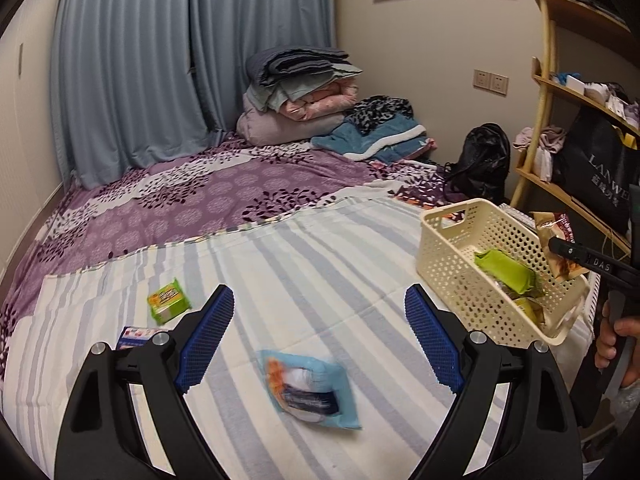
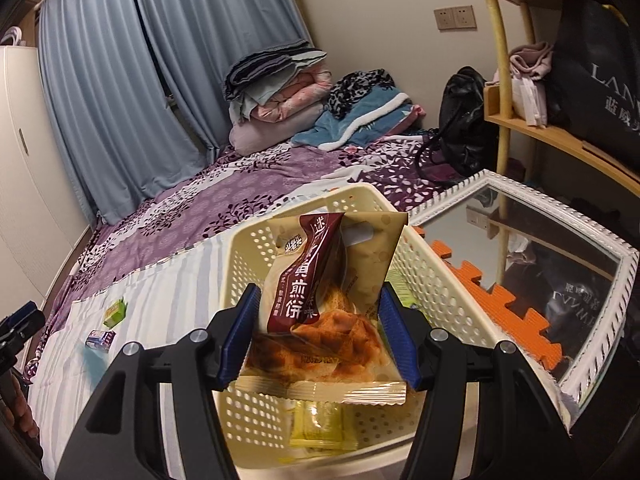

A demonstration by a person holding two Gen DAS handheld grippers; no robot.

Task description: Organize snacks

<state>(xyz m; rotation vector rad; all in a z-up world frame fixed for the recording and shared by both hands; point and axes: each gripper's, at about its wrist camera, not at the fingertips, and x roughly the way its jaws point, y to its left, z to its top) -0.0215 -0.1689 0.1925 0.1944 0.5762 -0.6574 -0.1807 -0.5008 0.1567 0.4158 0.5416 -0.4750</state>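
My right gripper [image 2: 318, 322] is shut on a brown and cream pastry packet [image 2: 320, 304] and holds it over the cream perforated basket [image 2: 236, 256]. A yellow packet [image 2: 322, 426] lies in the basket. In the left wrist view the basket [image 1: 452, 268] holds a green packet [image 1: 506, 272], and the right gripper [image 1: 580, 258] with the pastry packet [image 1: 554, 236] hangs over its right rim. My left gripper [image 1: 320, 332] is open above the striped sheet, over a light blue snack packet [image 1: 310, 388]. A green packet [image 1: 168, 304] and a small blue-white box [image 1: 134, 338] lie to the left.
Folded blankets [image 1: 296, 96] and clothes lie at the far end of the bed. A black bag [image 1: 480, 160] sits by the wall. A wooden shelf [image 1: 568, 192] stands on the right. A white-framed mirror [image 2: 540, 264] and orange foam mat [image 2: 496, 300] lie right of the basket.
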